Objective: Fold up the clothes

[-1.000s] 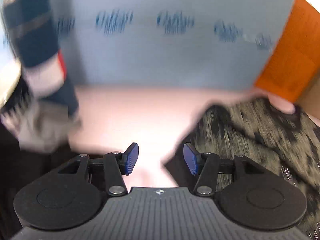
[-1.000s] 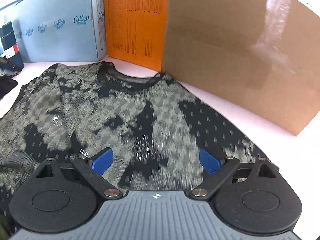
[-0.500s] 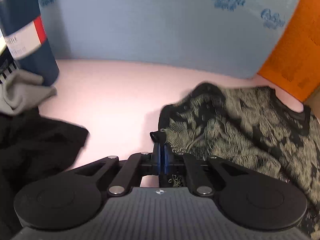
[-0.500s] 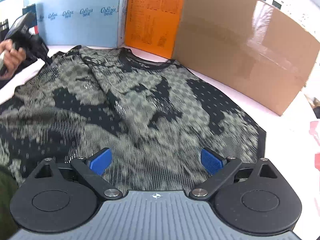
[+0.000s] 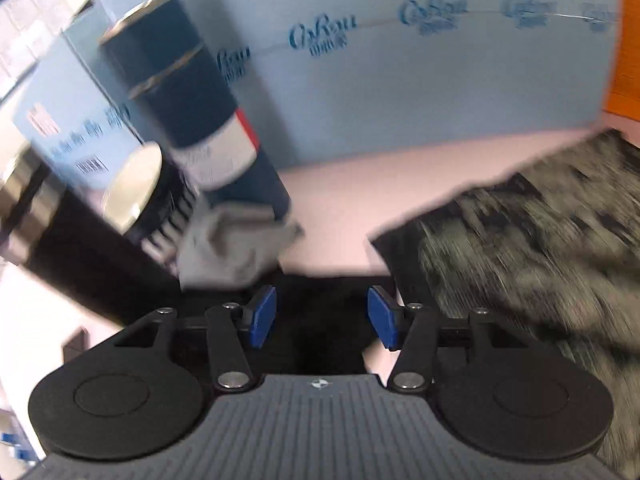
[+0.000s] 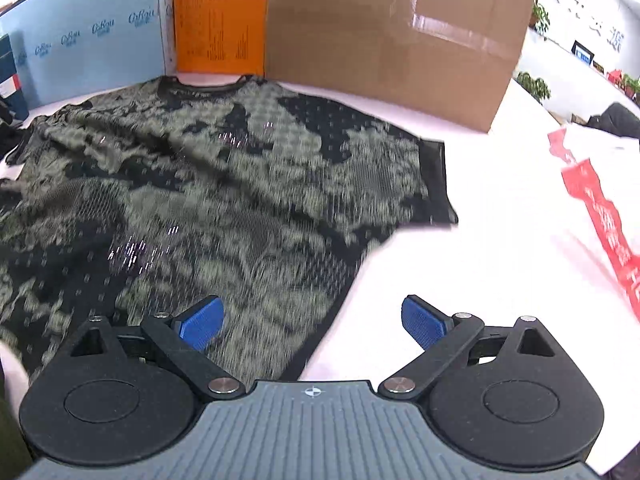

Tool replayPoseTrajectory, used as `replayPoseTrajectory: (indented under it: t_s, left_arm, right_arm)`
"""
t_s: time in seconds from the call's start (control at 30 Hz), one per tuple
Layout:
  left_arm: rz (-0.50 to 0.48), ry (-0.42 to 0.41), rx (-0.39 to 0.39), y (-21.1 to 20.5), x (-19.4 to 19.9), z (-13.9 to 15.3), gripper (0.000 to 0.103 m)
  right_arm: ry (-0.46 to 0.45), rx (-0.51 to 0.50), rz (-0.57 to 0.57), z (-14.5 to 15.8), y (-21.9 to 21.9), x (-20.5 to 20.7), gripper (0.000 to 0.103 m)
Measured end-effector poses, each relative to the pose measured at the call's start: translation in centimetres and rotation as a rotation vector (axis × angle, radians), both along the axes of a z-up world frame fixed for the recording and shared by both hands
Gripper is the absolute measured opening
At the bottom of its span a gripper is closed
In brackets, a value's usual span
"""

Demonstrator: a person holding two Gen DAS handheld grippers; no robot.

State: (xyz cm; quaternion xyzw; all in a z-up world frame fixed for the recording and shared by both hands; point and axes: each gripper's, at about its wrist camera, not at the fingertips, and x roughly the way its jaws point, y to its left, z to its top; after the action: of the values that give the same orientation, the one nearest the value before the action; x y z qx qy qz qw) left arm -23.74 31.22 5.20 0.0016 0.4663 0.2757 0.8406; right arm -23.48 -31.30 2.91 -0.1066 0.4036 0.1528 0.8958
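Observation:
A dark tee shirt with a grey-green pattern (image 6: pixel 224 184) lies spread flat on the pale table (image 6: pixel 480 260), collar toward the back boards. My right gripper (image 6: pixel 312 324) hovers open over the shirt's near right side edge, nothing between its pads. In the left wrist view only the shirt's left sleeve (image 5: pixel 520 248) shows, blurred, off to the right. My left gripper (image 5: pixel 322 318) is apart from it, its jaws opening with nothing pinched; a black garment (image 5: pixel 320 292) lies beneath them.
A dark blue cylinder (image 5: pixel 192 108), a grey cloth (image 5: pixel 236 248) and black items crowd the left. Blue foam board (image 6: pixel 92 40), orange board (image 6: pixel 220 20) and cardboard (image 6: pixel 392 48) wall the back. A red-and-white bag (image 6: pixel 600 208) lies at the right.
My left gripper shut on the shirt's left sleeve edge, then let go and swung left over the black garment. My right gripper, open throughout, slid right to the shirt's side edge.

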Motion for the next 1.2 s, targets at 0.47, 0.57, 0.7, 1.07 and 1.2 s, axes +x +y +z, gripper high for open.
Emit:
replayPoseTrajectory:
  t_s: [0.47,0.57,0.7,1.07,1.2]
  left_arm:
    - [-0.337,0.035,-0.307,-12.5,-15.7,-2.8,0.072]
    - [-0.339,0.038,-0.323,-12.9,-16.8,-2.8,0.074]
    - [-0.32,0.057,-0.33,-12.9,-18.0,-3.3,0.075]
    - [-0.312,0.068,-0.315,-13.3,-19.8,-3.5,0.078]
    - [-0.322,0.067,-0.317,-13.5,-20.6,-3.3,0.078]
  right_arm:
    - [0.156,0.168,0.117,-0.7,0.7,-4.7,0.096]
    - [0.137,0.127,0.225,-0.1,1.4,-6.3,0.096]
    - [0.111,0.008,0.357,0.3,3.1,-7.7,0.096]
    - [0.158,-0.12,0.504,-1.4,5.7,-8.8,0.004]
    - [0.19,-0.137,0.437,-0.4,3.3,-9.8,0.004]
